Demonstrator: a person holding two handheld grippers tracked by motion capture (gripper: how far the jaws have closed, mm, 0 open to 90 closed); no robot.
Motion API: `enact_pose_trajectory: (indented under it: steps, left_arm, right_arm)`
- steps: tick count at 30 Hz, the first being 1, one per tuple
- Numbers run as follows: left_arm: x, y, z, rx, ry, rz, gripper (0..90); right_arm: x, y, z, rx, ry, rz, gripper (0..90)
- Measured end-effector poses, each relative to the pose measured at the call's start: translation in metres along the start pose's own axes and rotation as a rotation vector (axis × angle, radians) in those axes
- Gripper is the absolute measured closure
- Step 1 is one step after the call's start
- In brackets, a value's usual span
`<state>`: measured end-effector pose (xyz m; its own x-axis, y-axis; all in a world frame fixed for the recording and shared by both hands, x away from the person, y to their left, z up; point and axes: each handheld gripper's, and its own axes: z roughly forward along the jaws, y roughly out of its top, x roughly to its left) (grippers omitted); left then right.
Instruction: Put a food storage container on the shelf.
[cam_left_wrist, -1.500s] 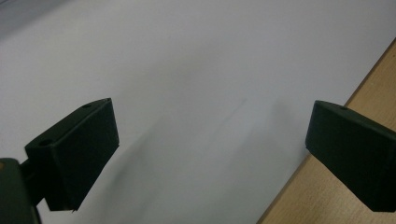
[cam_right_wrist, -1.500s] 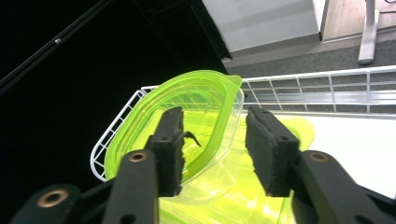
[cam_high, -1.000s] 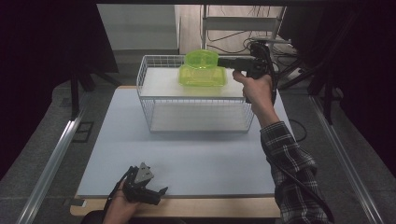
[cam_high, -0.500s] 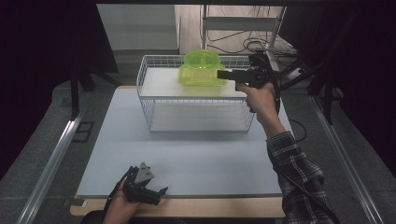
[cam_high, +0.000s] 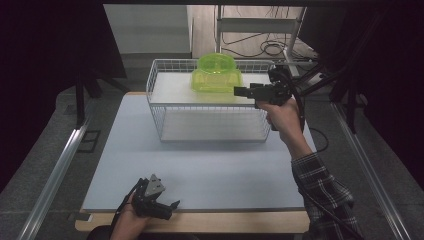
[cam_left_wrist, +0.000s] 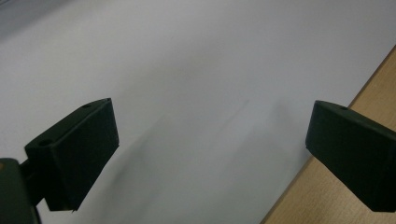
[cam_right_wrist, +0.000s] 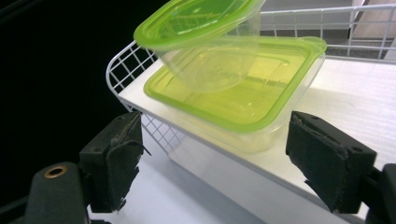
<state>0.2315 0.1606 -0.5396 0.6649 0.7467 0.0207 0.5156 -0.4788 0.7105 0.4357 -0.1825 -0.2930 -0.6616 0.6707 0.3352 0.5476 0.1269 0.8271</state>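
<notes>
1. High view: upper centre of the frame, a green-lidded square container (cam_high: 216, 82) sits on the wire rack's (cam_high: 210, 131) top shelf with a round container (cam_high: 216, 64) stacked on it. My right gripper (cam_high: 239, 91) sits just right of them, jaws having just been opening with nothing between, likely after setting one down.
2. Left gripper view: my left gripper (cam_left_wrist: 210, 140) rests idle over the desk (cam_left_wrist: 187, 60), jaws apart, empty.
3. Right gripper view: the round container (cam_right_wrist: 205, 32) leans tilted on the square lid (cam_right_wrist: 243, 93), above my spread jaws.
</notes>
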Motion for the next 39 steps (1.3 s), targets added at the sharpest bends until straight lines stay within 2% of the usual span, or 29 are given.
enact_pose_trajectory:
  steps: [11, 24, 33, 39]
  left_arm:
    - [0.000, 0.000, 0.000, 0.000, -0.003, 0.004, 2.4]
    - [0.000, 0.000, 0.000, -0.001, -0.002, 0.001, 2.4]
    - [0.000, 0.000, -0.001, -0.010, -0.002, -0.001, 2.4]
    - [0.000, 0.000, -0.001, -0.013, -0.001, -0.003, 2.4]
  right_arm:
    - [0.003, -0.020, 0.000, 0.027, 0.004, -0.053, 14.9]
    - [0.002, -0.045, 0.003, 0.080, -0.015, -0.134, 10.1]
    - [0.002, -0.059, 0.007, 0.105, -0.006, -0.156, 7.8]
    - [-0.002, -0.068, 0.008, 0.125, -0.004, -0.150, 5.4]
